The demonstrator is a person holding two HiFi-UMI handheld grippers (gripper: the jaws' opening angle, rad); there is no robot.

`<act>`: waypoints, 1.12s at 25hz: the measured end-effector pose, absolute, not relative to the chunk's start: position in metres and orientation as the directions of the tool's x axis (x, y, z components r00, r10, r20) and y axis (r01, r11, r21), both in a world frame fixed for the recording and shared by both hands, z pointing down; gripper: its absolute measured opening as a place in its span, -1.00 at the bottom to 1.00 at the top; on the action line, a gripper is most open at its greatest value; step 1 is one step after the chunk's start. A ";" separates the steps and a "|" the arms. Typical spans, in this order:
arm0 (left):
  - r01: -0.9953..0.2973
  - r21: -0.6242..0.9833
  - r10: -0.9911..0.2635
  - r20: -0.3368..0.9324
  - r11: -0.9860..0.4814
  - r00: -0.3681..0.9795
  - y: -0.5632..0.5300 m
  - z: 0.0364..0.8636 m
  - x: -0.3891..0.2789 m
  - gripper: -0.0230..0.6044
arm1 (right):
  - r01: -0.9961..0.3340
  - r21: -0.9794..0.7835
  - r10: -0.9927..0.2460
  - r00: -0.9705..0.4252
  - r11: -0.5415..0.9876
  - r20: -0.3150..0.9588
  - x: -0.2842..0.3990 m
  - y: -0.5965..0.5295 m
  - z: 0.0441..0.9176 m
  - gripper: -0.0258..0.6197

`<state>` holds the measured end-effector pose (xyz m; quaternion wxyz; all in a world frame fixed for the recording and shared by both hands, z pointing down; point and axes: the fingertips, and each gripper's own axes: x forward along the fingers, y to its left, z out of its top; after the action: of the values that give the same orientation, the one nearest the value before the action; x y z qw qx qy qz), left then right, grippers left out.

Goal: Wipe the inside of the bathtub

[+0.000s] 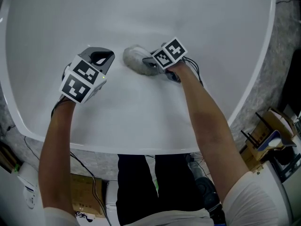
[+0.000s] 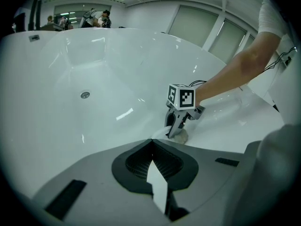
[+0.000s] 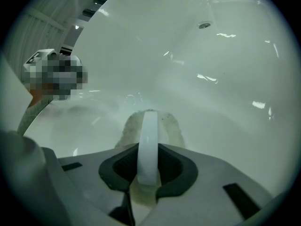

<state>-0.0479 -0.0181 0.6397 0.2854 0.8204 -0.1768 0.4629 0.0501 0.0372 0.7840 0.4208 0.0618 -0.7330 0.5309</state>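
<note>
Hard-to-see stuff first: from the head view the marker cube covers most of the right gripper (image 1: 149, 66), so only part of the pad (image 1: 135, 56) pokes out past it, greyish and fuzzy. In the right gripper view the pad (image 3: 171, 128) is mostly tucked behind the jaw bodies, with just its rounded far end showing against the tub. Whether it's a sponge or a folded cloth, can't tell. The left gripper barely shows in that view, way off at the left edge. At the right edge of the head view there's some clutter (image 1: 275, 138) that's cut off and too jumbled to name, plus a cardboard box (image 1: 84, 192) down on the floor by the person's legs.

The bathtub (image 1: 141, 13) is white and glossy, and the only thing lying in it is the pad, pressed on the sloped inner wall near the person's end. The drain (image 2: 85, 94) sits well apart from it on the tub floor.

Right gripper (image 3: 148, 149) is clamped on the pad, jaws pinching a white band that runs over its top. Left gripper (image 1: 101, 58) hovers just beside it inside the tub; in its own view the left gripper (image 2: 153, 157) has its jaws together with nothing between them, looking across at the right gripper (image 2: 176, 128) and pad (image 2: 182, 136)
</note>
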 end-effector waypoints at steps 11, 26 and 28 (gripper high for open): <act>-0.562 0.304 -0.039 0.855 -0.769 0.517 -0.012 0.617 -0.035 -0.89 | -0.511 -0.731 0.380 -0.631 0.452 0.676 0.072 0.050 0.760 -0.63; -0.582 0.344 -0.028 0.845 -0.737 0.535 0.018 0.579 -0.018 -0.90 | -0.342 -0.822 0.445 -0.712 0.456 0.543 0.057 0.084 0.669 -0.63; -0.581 0.345 -0.027 0.845 -0.737 0.535 0.025 0.572 -0.016 -0.89 | -0.332 -0.823 0.437 -0.722 0.462 0.536 0.058 0.091 0.655 -0.63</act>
<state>-0.0164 0.0245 0.5721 0.3115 0.8188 -0.1858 0.4451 0.0578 0.0909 0.6554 0.3711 -0.0341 -0.7703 0.5175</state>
